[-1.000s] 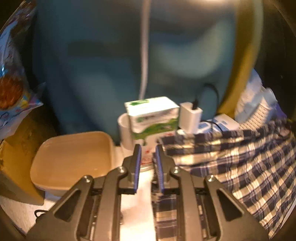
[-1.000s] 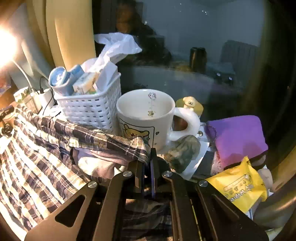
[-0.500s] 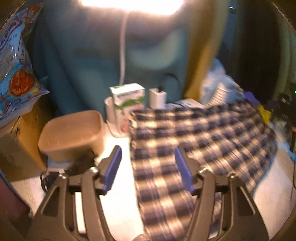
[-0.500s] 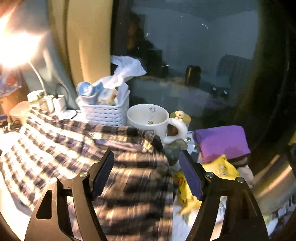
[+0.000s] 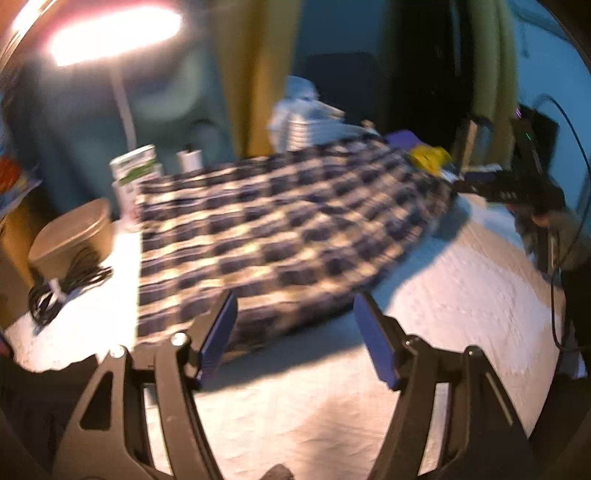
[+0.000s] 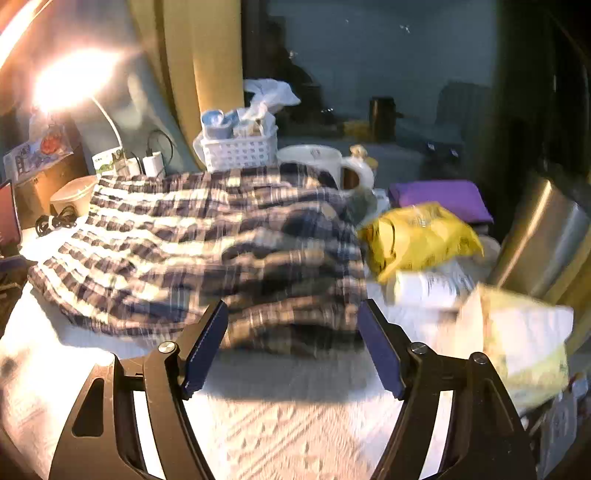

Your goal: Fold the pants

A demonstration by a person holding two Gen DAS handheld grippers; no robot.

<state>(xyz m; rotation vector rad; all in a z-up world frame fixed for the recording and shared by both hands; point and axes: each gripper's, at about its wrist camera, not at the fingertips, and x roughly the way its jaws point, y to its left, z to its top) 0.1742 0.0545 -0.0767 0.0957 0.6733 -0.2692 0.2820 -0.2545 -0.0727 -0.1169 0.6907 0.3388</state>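
The blue-and-cream plaid pants (image 5: 280,229) lie folded on the white textured cloth (image 5: 443,295); they also show in the right wrist view (image 6: 207,251). My left gripper (image 5: 295,332) is open and empty, drawn back just short of the pants' near edge. My right gripper (image 6: 291,339) is open and empty, close to the pants' near right edge. Both views are motion-blurred.
At the far edge stand a white basket (image 6: 240,151), a white mug (image 6: 328,162), a beige tub (image 5: 70,236) and a green-and-white carton (image 5: 133,170). A yellow bag (image 6: 417,236), a purple pouch (image 6: 439,195) and a black cable coil (image 5: 62,284) flank the pants. A lamp (image 5: 110,33) glares.
Both grippers let go of the pants, opened wide and pulled back toward the near edge. The pants now lie flat on the cloth.
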